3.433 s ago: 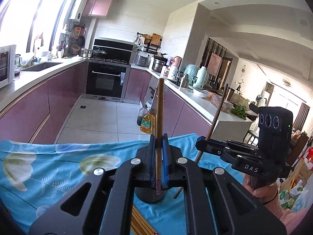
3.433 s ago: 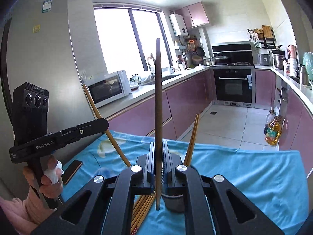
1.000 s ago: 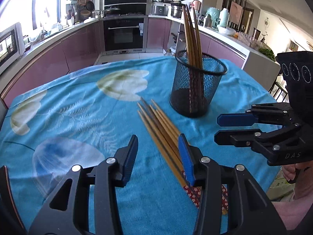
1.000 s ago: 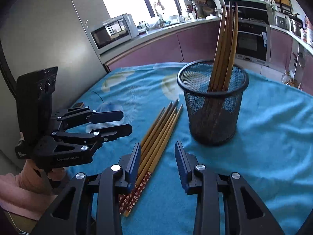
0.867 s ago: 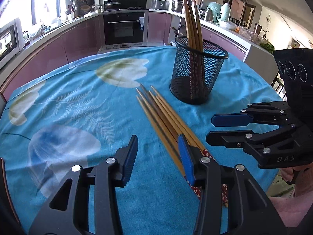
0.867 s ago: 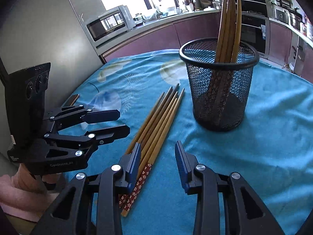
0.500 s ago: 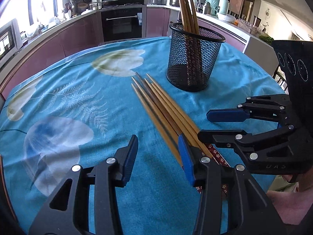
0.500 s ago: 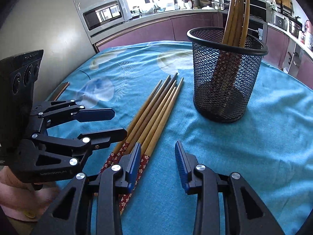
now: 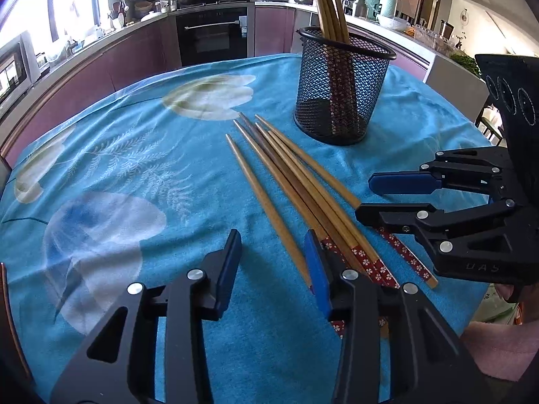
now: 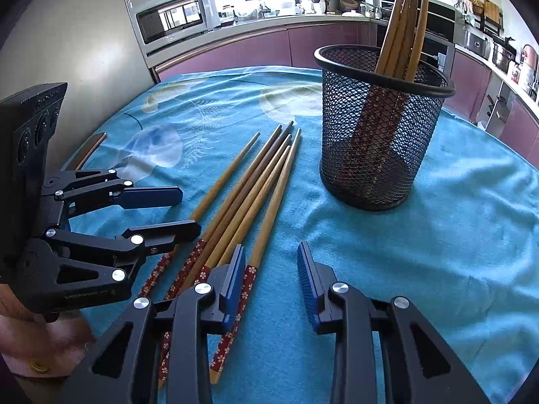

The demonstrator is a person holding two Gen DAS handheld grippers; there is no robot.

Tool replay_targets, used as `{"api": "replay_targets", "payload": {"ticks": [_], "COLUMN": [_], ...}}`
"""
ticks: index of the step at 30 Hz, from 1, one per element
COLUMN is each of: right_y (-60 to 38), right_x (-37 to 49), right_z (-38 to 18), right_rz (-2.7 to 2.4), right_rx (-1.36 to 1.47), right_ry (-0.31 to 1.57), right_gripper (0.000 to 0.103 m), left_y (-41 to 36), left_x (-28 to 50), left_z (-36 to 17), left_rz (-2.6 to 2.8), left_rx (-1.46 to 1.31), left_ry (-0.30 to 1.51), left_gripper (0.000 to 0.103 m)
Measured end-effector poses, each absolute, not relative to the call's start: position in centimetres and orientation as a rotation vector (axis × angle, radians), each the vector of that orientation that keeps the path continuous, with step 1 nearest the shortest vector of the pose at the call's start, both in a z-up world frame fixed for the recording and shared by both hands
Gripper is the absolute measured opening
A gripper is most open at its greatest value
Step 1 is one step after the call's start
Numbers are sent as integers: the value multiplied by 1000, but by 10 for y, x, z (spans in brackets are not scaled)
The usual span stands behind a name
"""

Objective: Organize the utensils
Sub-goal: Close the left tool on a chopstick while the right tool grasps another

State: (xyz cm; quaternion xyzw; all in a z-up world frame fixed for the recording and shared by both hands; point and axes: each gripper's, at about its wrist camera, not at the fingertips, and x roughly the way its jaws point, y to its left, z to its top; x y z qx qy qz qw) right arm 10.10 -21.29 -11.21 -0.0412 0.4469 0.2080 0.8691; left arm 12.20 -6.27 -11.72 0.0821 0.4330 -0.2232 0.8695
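1. Loose chopsticks (image 9: 296, 181): a fanned bundle is laid flat on the blue floral cloth (image 9: 111, 168), tips toward the mesh holder (image 9: 342, 91), patterned red ends toward the grippers. More chopsticks are stood upright in the holder, which is set just beyond the bundle's tips.
2. Left gripper (image 9: 273, 256): jaws parted and narrowing, nothing clamped. The outermost left stick is framed between the pads, with no contact seen.
3. Right gripper (image 10: 271, 259): jaws parted and narrowing, nothing clamped. The rightmost stick is seen just beside the left pad; contact cannot be told.
4. Step judged in hand: one stick to be picked by each gripper.
5. Recommended handling: each stick is best centred between the pads before closure, so neighbours are not pinched along with it.
6. A grip near the patterned end is advised, leaving the length free for lowering into the holder.
7. Risk: round sticks may roll from a skewed pinch.
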Motion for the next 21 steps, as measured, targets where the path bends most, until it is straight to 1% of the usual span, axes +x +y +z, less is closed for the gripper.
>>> {"api": "replay_targets", "payload": {"ticks": [5,8,13,15,18,21], "right_y": [-207,-202,-205,-210,-217,-224], "right_x": [109,118,125,126,126,122], "right_z": [-113,-114,-114,-114,-113,-111], "right_rz": [420,411,395,392,389,394], "right_rx": [-97,-104,-80,-52,-11,28], "right_ry": [933,927,922,923,924,912], "right_gripper": [29,27,16,8,6,6], "left_y": [-61,-61,-58,-56,-52,-49], "left_x": [130,135,143,144,144,143], "left_z": [-117,-118,-118,-119,-119,-117], "left_rz": [-456,-453,-432,-425,-418,-416], "left_rx": [163,150,123,103,73,55], "left_ry": [912,916,921,924,927,922], "left_gripper": [39,37,24,16,13,8]}}
